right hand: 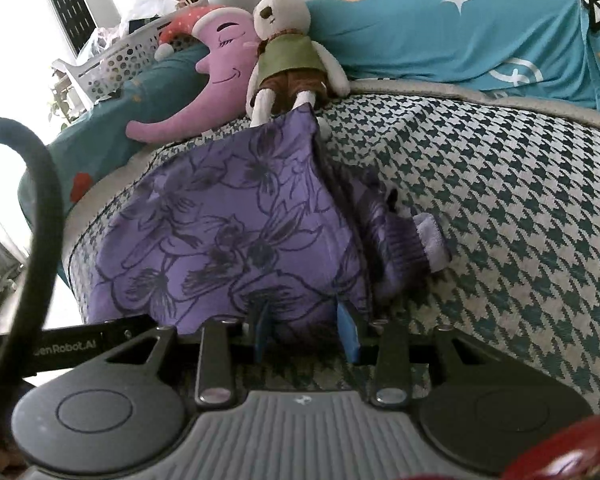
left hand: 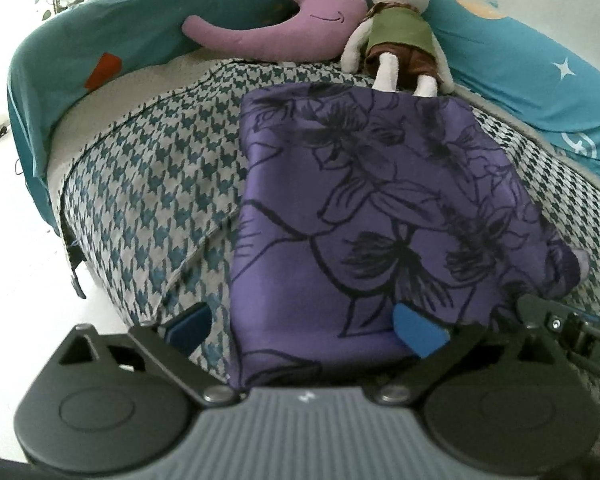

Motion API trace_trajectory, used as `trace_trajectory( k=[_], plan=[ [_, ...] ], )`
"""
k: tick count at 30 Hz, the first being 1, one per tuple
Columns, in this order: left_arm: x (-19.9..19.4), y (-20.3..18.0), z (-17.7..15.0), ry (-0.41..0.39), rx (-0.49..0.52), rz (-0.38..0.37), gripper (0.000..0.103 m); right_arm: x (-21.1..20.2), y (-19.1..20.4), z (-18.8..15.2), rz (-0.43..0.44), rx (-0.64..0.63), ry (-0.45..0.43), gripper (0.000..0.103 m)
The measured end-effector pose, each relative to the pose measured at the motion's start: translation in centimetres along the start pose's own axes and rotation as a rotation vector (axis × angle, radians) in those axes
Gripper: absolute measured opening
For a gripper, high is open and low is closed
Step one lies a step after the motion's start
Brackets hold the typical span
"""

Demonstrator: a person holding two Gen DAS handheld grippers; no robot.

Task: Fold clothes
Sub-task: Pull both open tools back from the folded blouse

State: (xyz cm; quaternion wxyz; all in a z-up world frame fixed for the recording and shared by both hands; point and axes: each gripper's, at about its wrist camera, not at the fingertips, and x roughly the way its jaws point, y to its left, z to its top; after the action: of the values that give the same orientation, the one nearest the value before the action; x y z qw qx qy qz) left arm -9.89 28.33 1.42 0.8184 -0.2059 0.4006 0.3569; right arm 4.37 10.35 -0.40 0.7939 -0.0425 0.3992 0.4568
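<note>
Taking the stuffed rabbit (left hand: 396, 28) at the head of the bed as the landmark, the purple floral garment (left hand: 364, 208) lies on the houndstooth bedspread (left hand: 148, 184) with its long axis running from the rabbit's feet straight toward both claws, its far edge just at those feet and its near edge at the fingertips. Farthest from the rabbit on the left side, the left claw (left hand: 304, 326) stands wide open: its left blue pad sits over bare bedspread beside the garment's left edge, while its right pad rests on the cloth, so the near-left corner lies between the fingers, ungripped. The purple moon pillow (left hand: 300, 12) lies just left of the rabbit, clear of the garment. Moving right, the right claw (right hand: 306, 334) is at the near-right part of the hem, its jaws narrowed around a bunch of fabric; whether the cloth is truly pinched I cannot tell. Right of it a loose cuff (right hand: 428, 240) pokes out from under the folded panel. Both claws are about equally near the hem, so the next fold probably carries it toward the rabbit.
</note>
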Motion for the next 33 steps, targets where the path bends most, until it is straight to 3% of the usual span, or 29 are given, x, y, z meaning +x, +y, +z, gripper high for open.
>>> trace_trajectory(
  k=[11,19,29,33],
  plan=[
    [-0.3,-0.2,-0.1,0.014,-0.02,0.012,0.103,-0.4,0.1,0.3,-0.002,0.025,-0.003,0.039],
    [-1.8,-0.7,-0.4,0.018,-0.028,-0.004,0.103,-3.3,0.2,1.5,0.001,0.05,-0.055,0.053],
    [-3.1,-1.6,-0.6,0.007,-0.025,-0.009,0.103,-5.0,1.3,2.2,-0.09,0.001,-0.014,0.056],
    [-3.3,-1.7,-0.7,0.007,-0.021,0.004,0.103,-5.1,2.5,2.6,-0.128,-0.075,0.021,0.064]
  ],
)
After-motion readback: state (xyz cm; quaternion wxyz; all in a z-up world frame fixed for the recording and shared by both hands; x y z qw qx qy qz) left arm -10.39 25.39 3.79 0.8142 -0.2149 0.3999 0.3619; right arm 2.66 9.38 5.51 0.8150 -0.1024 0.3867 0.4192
